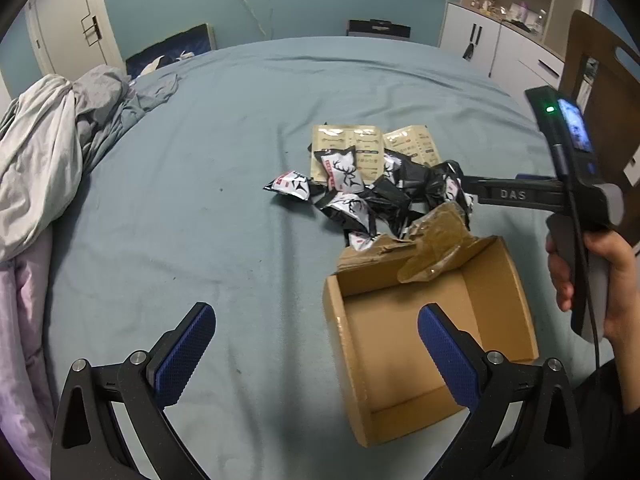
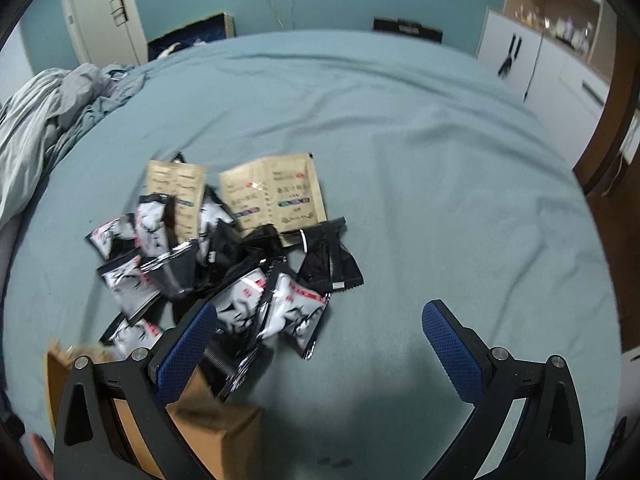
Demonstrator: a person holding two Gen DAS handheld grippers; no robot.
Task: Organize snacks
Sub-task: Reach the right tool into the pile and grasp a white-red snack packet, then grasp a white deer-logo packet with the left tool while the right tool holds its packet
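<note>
A pile of black-and-white snack packets [image 1: 352, 196] lies on the blue bed sheet [image 1: 224, 216], with two tan packets [image 1: 346, 148] at its far side. An open empty cardboard box [image 1: 424, 336] sits just in front of the pile. My left gripper [image 1: 316, 352] is open and empty, hovering at the box's left edge. My right gripper [image 2: 320, 344] is open and empty, above the near right of the pile [image 2: 248, 280]; in the left wrist view its body [image 1: 516, 194] reaches over the pile. The tan packets [image 2: 272, 200] and the box [image 2: 216, 428] show in the right wrist view.
Crumpled grey and white bedding [image 1: 56, 140] lies at the bed's left side. A wooden chair back [image 1: 600, 92] and white cabinets [image 1: 496, 48] stand to the right. A door [image 1: 68, 16] is at the far left.
</note>
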